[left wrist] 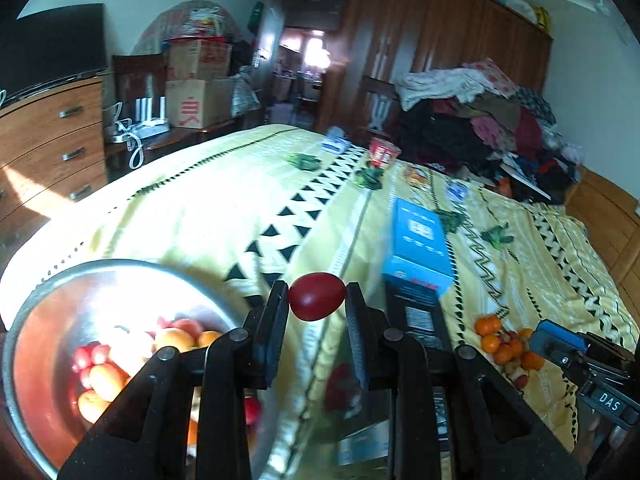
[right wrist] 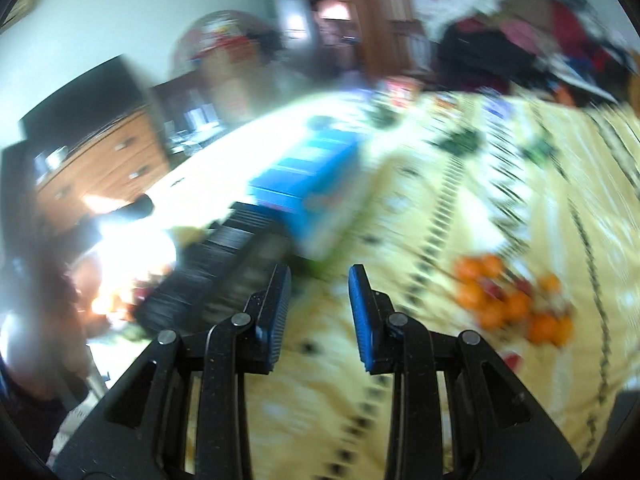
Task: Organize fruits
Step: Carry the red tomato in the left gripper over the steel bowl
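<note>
A small dark-red fruit (left wrist: 317, 296) is pinched between the pads of my left gripper (left wrist: 317, 301), held in the air above the bed. Below it on the left stands a metal bowl (left wrist: 120, 265) holding orange and red fruits (left wrist: 120, 360). A pile of small oranges and red fruits (left wrist: 506, 344) lies on the yellow bedspread at the right, also in the blurred right wrist view (right wrist: 512, 300). My right gripper (right wrist: 319, 280) has its jaws drawn close with nothing between them, left of that pile; its blue pad shows at the edge of the left wrist view (left wrist: 560, 344).
A blue box (left wrist: 420, 240) lies on a long black box (left wrist: 416, 308) in the middle of the bed (left wrist: 200, 208). A red cup (left wrist: 382, 154) and small packets sit at the far end. Clothes are heaped at the back right, a wooden dresser (left wrist: 48, 132) on the left.
</note>
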`<state>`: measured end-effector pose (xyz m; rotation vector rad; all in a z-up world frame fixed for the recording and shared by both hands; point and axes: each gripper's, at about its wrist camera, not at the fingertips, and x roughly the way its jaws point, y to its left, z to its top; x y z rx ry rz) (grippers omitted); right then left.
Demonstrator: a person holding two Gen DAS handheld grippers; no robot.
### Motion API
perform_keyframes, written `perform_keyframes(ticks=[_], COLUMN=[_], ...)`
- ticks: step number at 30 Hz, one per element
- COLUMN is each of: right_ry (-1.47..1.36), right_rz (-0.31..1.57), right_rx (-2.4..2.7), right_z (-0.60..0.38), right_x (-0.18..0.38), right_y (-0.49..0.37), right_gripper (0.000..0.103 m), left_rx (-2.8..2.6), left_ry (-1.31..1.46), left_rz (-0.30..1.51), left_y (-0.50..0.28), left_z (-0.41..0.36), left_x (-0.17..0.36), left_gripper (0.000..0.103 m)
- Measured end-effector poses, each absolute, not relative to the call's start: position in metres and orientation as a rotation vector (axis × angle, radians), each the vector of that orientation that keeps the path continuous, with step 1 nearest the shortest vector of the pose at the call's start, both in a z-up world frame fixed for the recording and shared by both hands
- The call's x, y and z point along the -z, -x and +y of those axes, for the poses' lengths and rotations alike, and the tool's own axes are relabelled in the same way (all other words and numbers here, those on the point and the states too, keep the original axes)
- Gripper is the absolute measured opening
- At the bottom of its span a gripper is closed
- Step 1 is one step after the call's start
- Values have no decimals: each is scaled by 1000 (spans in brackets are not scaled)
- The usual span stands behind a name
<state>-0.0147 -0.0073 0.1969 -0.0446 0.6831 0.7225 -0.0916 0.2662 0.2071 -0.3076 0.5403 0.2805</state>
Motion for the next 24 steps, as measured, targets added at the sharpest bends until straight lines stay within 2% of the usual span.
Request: perform_keyframes(ticks=[6,10,24], right_ry=[174,241,350], right_rz=[689,697,718], right_rx=[-860,-910,-938], right_z=[92,140,201], right_x=[-210,-208,-200], right_y=[47,64,88], right_gripper=[30,30,30], left_rx=[-413,-443,-431], left_ry=[383,419,476], left_rz=[557,576,622], left_y=[140,158,175], left_z=[339,360,389], left_x=[-191,-175,-143], left_gripper=[29,29,29])
